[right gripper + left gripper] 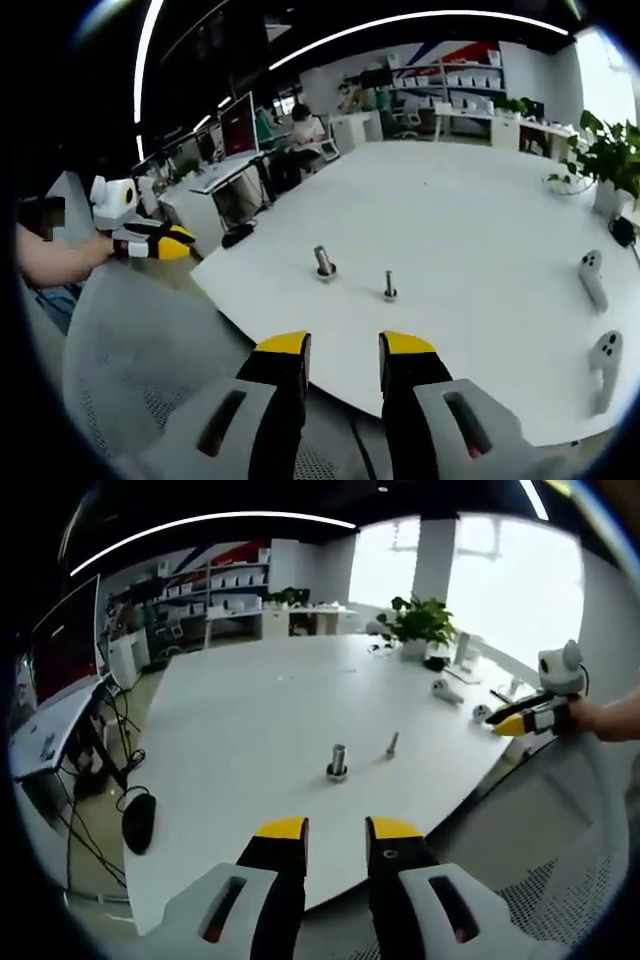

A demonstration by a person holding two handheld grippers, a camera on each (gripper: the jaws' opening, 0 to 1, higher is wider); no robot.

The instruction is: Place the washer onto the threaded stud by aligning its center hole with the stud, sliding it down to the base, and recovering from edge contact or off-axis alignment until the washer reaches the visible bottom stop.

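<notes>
Both grippers hang back off the near edge of the white table (pixel 250 730), and judging by that the task has hardly started. The left gripper (pixel 336 830) has its yellow-tipped jaws parted with nothing between them; ahead of it and a little to its right, well out of reach, a stout stud with a wide base (pixel 337 762) stands upright on the tabletop, and further right a thinner threaded stud (pixel 392 745) stands apart from it. The right gripper (pixel 344 346) is likewise released and holding nothing; from its side the stout stud (pixel 324 263) lies ahead to its left and the thin stud (pixel 389 286) almost straight ahead. Whether the wide ring at the foot of the stout stud is the washer already seated or just a fixed base cannot be told at this size, and no loose washer can be made out on the table. Two white controllers (pixel 600 330) lie to the right gripper's far right, and a potted plant (pixel 420 625) stands at the table's far side. As it looks, finding and gripping the washer, aligning it and sliding it down all remain.
</notes>
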